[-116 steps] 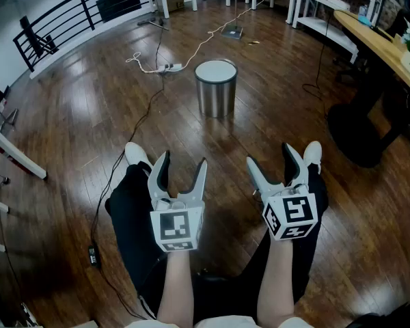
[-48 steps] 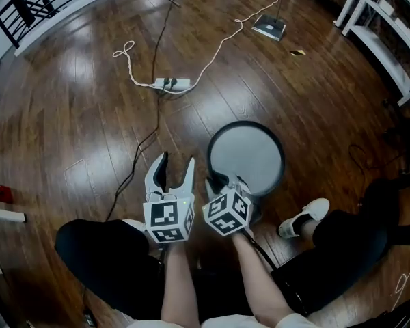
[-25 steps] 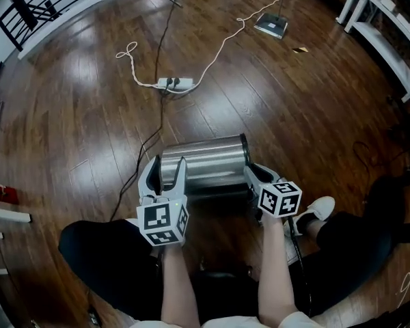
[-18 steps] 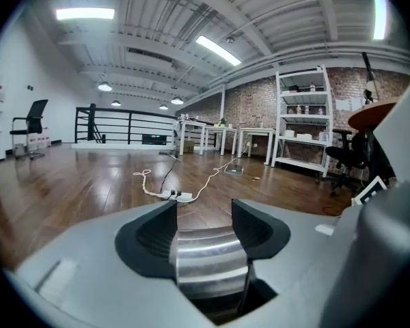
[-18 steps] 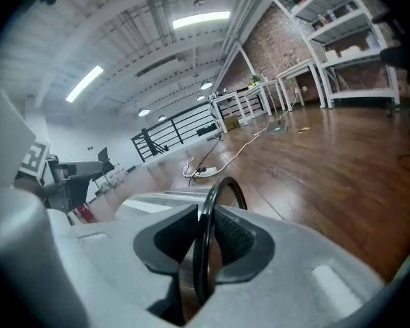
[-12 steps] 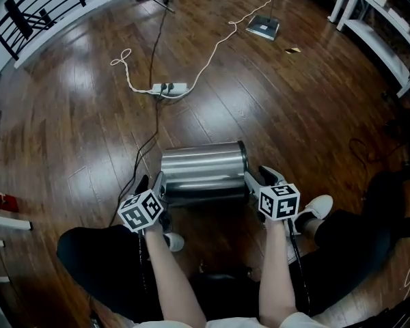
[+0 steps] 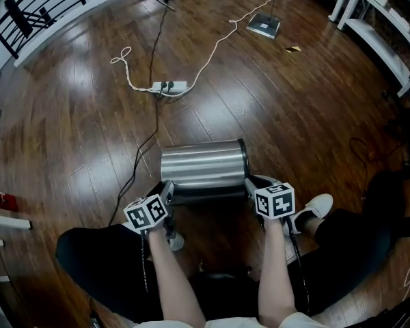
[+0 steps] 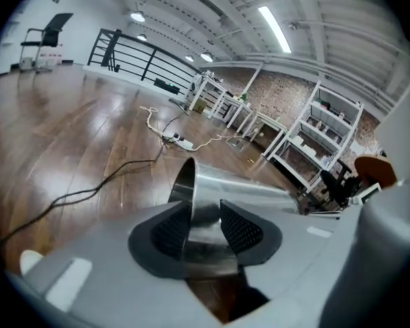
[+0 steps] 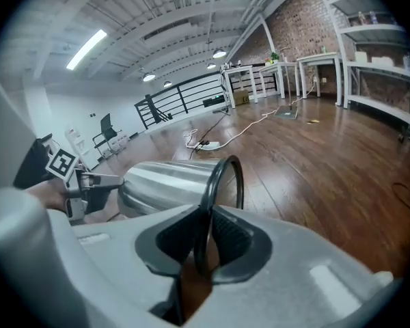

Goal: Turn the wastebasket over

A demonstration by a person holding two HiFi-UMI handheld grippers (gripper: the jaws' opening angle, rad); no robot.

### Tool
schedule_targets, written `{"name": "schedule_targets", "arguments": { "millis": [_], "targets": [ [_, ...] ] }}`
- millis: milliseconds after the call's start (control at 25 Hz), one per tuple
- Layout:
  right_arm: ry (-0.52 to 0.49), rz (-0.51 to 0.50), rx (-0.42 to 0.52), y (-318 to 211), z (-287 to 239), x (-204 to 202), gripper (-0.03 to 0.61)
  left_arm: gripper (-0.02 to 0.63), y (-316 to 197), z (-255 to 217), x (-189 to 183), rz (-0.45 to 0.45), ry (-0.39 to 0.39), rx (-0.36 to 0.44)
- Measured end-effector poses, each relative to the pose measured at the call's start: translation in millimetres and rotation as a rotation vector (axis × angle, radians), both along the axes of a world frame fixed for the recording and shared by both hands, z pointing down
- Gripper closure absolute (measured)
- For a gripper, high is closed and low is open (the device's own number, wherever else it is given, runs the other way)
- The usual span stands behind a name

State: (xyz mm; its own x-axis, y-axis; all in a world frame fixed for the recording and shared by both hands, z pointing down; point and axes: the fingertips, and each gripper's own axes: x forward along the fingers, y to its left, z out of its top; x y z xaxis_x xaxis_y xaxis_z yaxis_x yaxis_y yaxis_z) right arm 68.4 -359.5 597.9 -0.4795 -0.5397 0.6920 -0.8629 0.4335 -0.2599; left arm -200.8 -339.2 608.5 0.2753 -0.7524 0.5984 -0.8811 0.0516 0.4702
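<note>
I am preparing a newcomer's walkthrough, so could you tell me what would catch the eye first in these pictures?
The shiny steel wastebasket lying on its side on the dark wooden floor stands out, mid-frame in the head view. The left gripper and right gripper flank its ends; their jaws have just been closing, the left on its metal edge, the right on its black rim. Beyond it lies a white power strip.

Glossy dark wooden floor (image 7: 68,115) carried a white power strip (image 7: 169,86) with trailing cables; black railing (image 7: 48,5) stood far left, white shelving (image 7: 376,26) right.
</note>
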Motion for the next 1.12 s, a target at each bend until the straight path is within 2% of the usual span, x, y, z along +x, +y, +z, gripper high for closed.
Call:
{"name": "schedule_targets", "arguments": {
  "millis": [120,200,240,320,400,440,480,520,560,600,640,680,840,880,960,1040,1080,1120],
  "targets": [
    [0.07,-0.007,0.065,-6,0,2,0.538,0.468,-3,-11,3,0.046,-0.134,-0.002],
    [0.12,0.026,0.083,-12,-1,13,0.538,0.488,-13,-30,13,0.09,-0.183,0.041],
    [0.114,0.062,0.074,-14,0,22,0.538,0.5,-20,-42,21,0.125,-0.215,0.07],
    [0.045,0.155,0.039,-14,5,41,0.539,0.523,-33,-68,40,0.202,-0.292,0.136],
    [-0.055,0.222,0.028,-14,10,55,0.54,0.562,-43,-107,65,0.283,-0.324,0.266],
    [-0.13,0.228,0.036,-15,10,53,0.54,0.6,-48,-134,85,0.333,-0.301,0.364],
    [-0.223,0.21,0.045,-18,7,43,0.538,0.6,-53,-162,108,0.392,-0.281,0.453],
    [-0.305,0.169,0.051,-20,5,24,0.538,0.598,-58,-182,129,0.454,-0.306,0.506],
    [-0.349,0.115,0.052,-20,3,2,0.538,0.598,-63,-192,144,0.508,-0.383,0.524],
    [-0.349,0.063,0.051,-17,3,-21,0.526,0.598,-68,-194,148,0.532,-0.474,0.514],
    [-0.32,0.026,0.052,-13,4,-37,0.508,0.598,-72,-190,142,0.518,-0.534,0.486],
    [-0.282,0.005,0.061,-8,6,-47,0.506,0.598,-73,-180,126,0.473,-0.55,0.442],
    [-0.195,-0.013,0.102,-11,7,-50,0.505,0.597,-56,-112,29,0.205,-0.483,0.199],
    [-0.177,-0.013,0.109,-14,6,-48,0.505,0.58,-51,-92,7,0.143,-0.463,0.143],
    [-0.148,-0.009,0.105,-13,6,-44,0.505,0.461,-43,-57,-19,0.064,-0.385,0.07],
    [-0.144,0.005,0.081,-8,8,-37,0.498,0.342,-43,-37,-24,0.036,-0.297,0.06],
    [-0.151,0.017,0.068,-7,9,-32,0.489,0.311,-45,-29,-23,0.034,-0.268,0.062],
    [-0.159,0.031,0.06,-7,9,-27,0.477,0.31,-46,-21,-22,0.032,-0.245,0.06]
  ]
}}
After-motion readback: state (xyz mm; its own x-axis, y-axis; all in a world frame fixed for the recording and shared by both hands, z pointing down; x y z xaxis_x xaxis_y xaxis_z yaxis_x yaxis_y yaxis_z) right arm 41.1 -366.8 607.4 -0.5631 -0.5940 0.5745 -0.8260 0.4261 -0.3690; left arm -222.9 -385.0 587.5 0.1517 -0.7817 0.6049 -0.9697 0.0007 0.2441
